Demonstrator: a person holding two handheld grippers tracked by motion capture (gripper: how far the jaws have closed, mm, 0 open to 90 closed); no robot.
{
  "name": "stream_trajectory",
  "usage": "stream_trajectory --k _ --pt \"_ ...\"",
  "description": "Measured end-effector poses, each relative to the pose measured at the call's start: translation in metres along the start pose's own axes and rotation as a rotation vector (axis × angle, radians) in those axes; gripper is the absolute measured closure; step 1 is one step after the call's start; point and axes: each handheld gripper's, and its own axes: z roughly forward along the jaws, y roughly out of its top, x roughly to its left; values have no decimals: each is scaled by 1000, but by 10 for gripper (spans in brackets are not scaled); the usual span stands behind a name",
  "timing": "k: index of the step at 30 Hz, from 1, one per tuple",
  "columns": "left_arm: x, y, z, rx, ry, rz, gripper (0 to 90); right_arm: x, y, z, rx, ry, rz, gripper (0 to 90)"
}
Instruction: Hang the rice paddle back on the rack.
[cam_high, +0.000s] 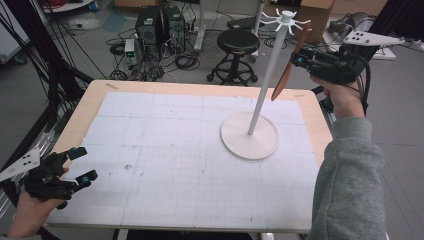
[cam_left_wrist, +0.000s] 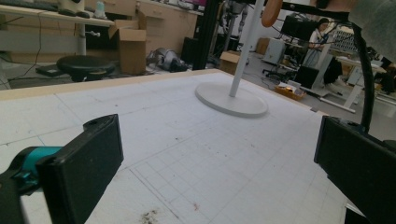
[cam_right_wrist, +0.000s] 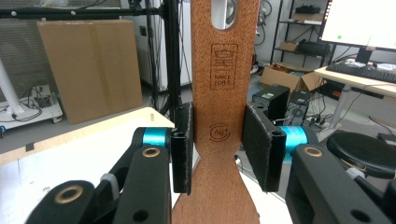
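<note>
This is a lab or engineering workroom. Beyond the left gripper (cam_high: 75, 167), past the gridded tabletop (cam_high: 165, 165), computer towers (cam_high: 160, 25) stand on the floor among tangled cables (cam_high: 150, 70) beside a black stool (cam_high: 237, 42). Ahead of the right gripper (cam_right_wrist: 219, 144) stand cardboard boxes (cam_right_wrist: 88, 65), black framing (cam_right_wrist: 170, 51) and a desk with a monitor (cam_right_wrist: 359, 21).

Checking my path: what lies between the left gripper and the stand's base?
Bare gridded mat, in the high view, between left gripper and the stand's base.
</note>
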Motion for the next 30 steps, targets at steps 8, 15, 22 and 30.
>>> stream_trajectory --k 8,15,22,30 --pt "3 -2 0 2 3 -4 18 1 -4 1 0 2 9 642" --pt "3 -2 1 4 4 -5 18 1 -7 -4 -12 -15 7 637" --pt "4 -3 2 11 4 -6 18 4 -8 -6 -31 -40 3 467" --pt "4 1 8 -6 -14 -4 18 14 -15 -7 7 -40 -33 288"
